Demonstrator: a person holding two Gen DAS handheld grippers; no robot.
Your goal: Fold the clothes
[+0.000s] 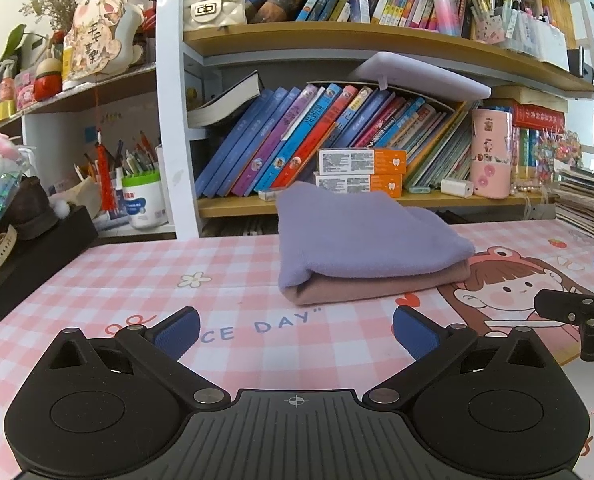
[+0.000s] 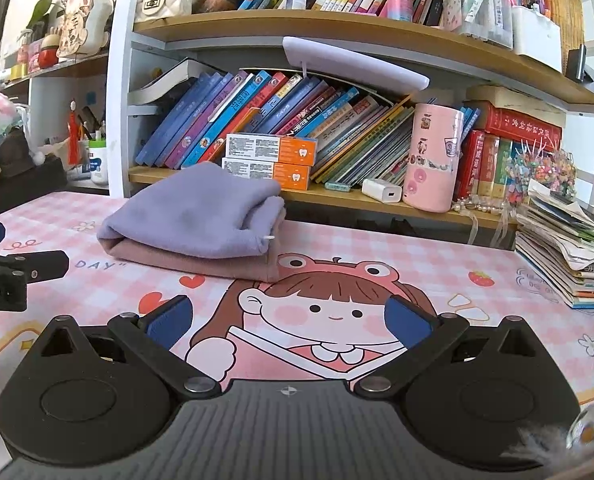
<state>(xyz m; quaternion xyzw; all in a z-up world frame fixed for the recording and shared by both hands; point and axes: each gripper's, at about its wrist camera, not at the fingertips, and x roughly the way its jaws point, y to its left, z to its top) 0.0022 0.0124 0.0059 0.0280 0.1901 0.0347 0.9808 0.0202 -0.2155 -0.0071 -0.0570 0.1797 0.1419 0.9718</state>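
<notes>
Since both of your grippers hover over the pink checked mat (image 1: 137, 272) with nothing between their pads, the whole question is how the folded clothes lie from each one. The purple garment (image 1: 361, 236) rests on top of the pink garment (image 1: 381, 286), stacked toward the far edge of the mat, just in front of the bookshelf (image 1: 377, 200). Your left gripper (image 1: 295, 330) has its fingers spread wide, and the stack sits straight ahead and a little to the right of it. Your right gripper (image 2: 289, 320), equally spread, sees the stack ahead and to its left. The long axis runs left to right, with the rounded fold at the left end; the right end looks like open edges, though I cannot be sure. Neither gripper looks clearly nearer.
</notes>
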